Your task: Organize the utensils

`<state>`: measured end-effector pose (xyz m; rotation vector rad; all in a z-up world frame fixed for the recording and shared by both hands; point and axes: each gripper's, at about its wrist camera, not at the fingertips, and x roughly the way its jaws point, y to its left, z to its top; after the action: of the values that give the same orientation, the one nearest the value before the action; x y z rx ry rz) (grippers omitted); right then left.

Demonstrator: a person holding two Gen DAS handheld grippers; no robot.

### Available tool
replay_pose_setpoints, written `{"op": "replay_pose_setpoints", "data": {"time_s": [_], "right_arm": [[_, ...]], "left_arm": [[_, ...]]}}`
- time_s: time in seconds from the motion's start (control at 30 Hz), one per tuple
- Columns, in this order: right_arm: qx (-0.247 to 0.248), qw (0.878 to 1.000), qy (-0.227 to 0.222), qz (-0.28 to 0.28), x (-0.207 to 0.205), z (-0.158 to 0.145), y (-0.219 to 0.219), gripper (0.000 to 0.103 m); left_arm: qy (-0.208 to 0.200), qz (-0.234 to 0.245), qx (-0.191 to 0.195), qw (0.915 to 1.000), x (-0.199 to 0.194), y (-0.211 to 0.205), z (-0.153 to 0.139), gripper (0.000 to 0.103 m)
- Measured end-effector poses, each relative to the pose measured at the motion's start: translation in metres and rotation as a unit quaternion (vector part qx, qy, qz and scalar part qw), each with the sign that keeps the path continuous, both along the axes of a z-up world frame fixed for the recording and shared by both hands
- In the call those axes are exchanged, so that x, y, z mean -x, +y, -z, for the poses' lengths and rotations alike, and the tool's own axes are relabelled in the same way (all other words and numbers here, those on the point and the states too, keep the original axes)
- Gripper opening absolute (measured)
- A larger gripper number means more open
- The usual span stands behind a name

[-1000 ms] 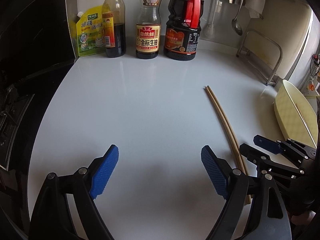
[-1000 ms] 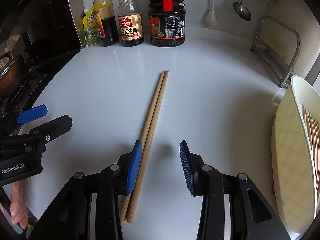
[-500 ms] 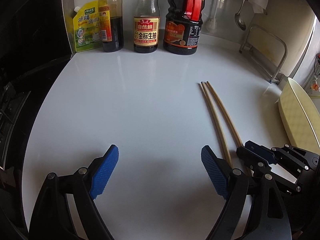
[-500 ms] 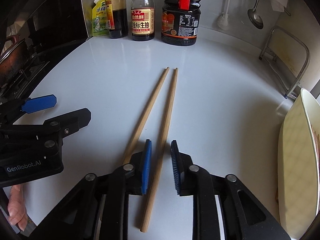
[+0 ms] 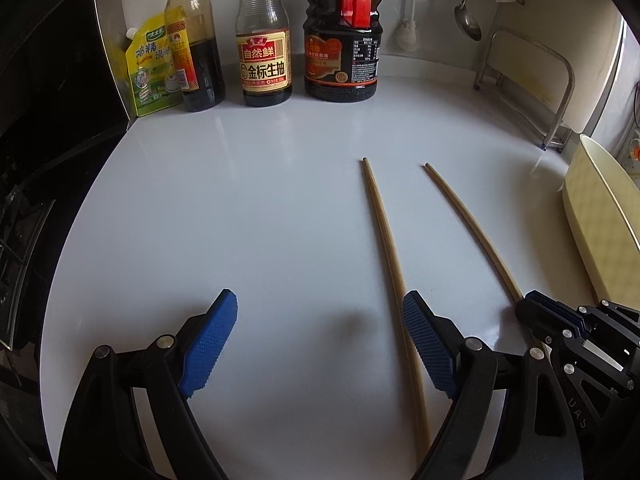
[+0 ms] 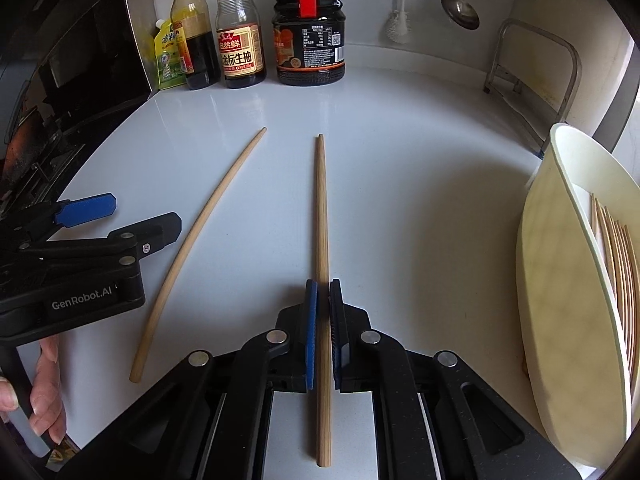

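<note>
From the left wrist camera, we look down on a white counter (image 5: 260,220). Our left gripper (image 5: 316,340) fills the bottom edge, its blue-padded jaws standing wide apart with nothing between them. Two wooden chopsticks lie on the counter. The near chopstick (image 5: 386,240) runs from about 12 o'clock of the centre down toward 5 o'clock, passing just behind the right-hand pad. The far chopstick (image 5: 472,228) lies to its right, well apart at the tips, and its lower end disappears into the right gripper (image 5: 532,314) at 4 o'clock, whose jaws are pressed together on it. At 12 o'clock, three sauce bottles (image 5: 264,48) and a yellow pouch (image 5: 150,68) stand against the wall. A cream tray (image 5: 600,232) sits at 3 o'clock, with a metal rack (image 5: 528,80) behind it.

From the right wrist camera, the right gripper (image 6: 323,320) sits at 6 o'clock, its jaws closed on one chopstick (image 6: 321,208), which points straight toward 12 o'clock and sticks out behind the pads as well. The other chopstick (image 6: 200,232) lies loose on the counter (image 6: 420,180) at 9 o'clock, curving in the lens. The left gripper (image 6: 120,220) enters at 9 o'clock, just beside that chopstick, with a hand (image 6: 44,384) holding its handle at 8 o'clock. The tray (image 6: 560,300) at 3 o'clock holds more chopsticks (image 6: 616,264). Bottles (image 6: 240,40) line the wall at 12 o'clock.
</note>
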<state>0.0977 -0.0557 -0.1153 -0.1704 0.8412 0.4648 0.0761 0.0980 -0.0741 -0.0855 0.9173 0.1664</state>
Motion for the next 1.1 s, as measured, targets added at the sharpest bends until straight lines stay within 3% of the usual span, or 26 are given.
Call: {"op": "replay_pose_setpoints", "data": {"time_s": [0.1, 0.23, 1.1], "right_arm": [[-0.008, 1.0, 0.003, -0.002, -0.001, 0.0, -0.003, 0.007], [-0.007, 1.0, 0.002, -0.002, 0.0, -0.001, -0.005, 0.031], [0.012, 1.0, -0.02, -0.001, 0.001, 0.002, -0.006, 0.031]], "left_arm": [[-0.008, -0.007, -0.001, 0.9999, 0.0, 0.001, -0.003, 0.085], [-0.003, -0.006, -0.006, 1.0, -0.006, -0.001, -0.001, 0.086], [0.025, 0.022, -0.022, 0.9992, -0.012, -0.013, 0.016, 0.096]]}}
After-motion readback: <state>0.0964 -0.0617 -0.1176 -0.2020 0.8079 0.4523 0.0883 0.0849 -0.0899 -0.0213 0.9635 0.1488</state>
